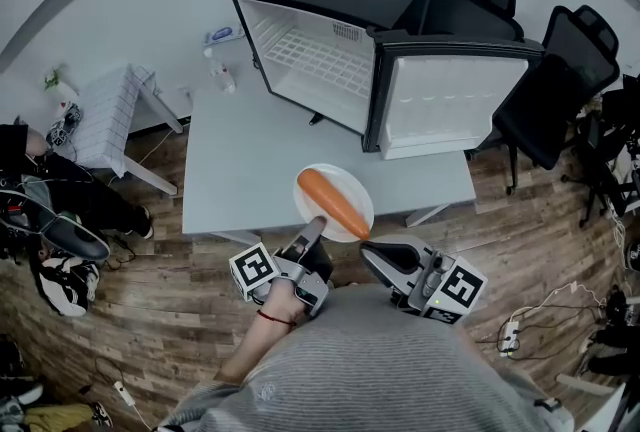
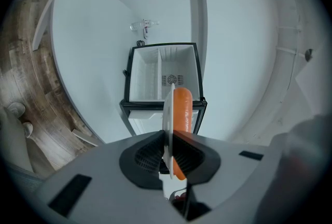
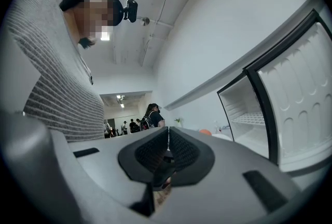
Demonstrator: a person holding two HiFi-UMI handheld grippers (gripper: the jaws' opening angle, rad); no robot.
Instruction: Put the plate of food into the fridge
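- The plate (image 1: 350, 185) is pinched by its near rim in my left gripper's (image 1: 317, 222) jaws, which stand narrow on it. The long orange food (image 1: 333, 201) lies just past their tips, aslant to the jaws' line.
- Straight ahead of those jaws, beyond a stretch of bench (image 1: 240, 160), the fridge (image 1: 320, 60) stands open. I judge the next move to be a plain push forward.
- My right gripper (image 1: 370, 246) sits just beside the plate, jaws together on nothing.
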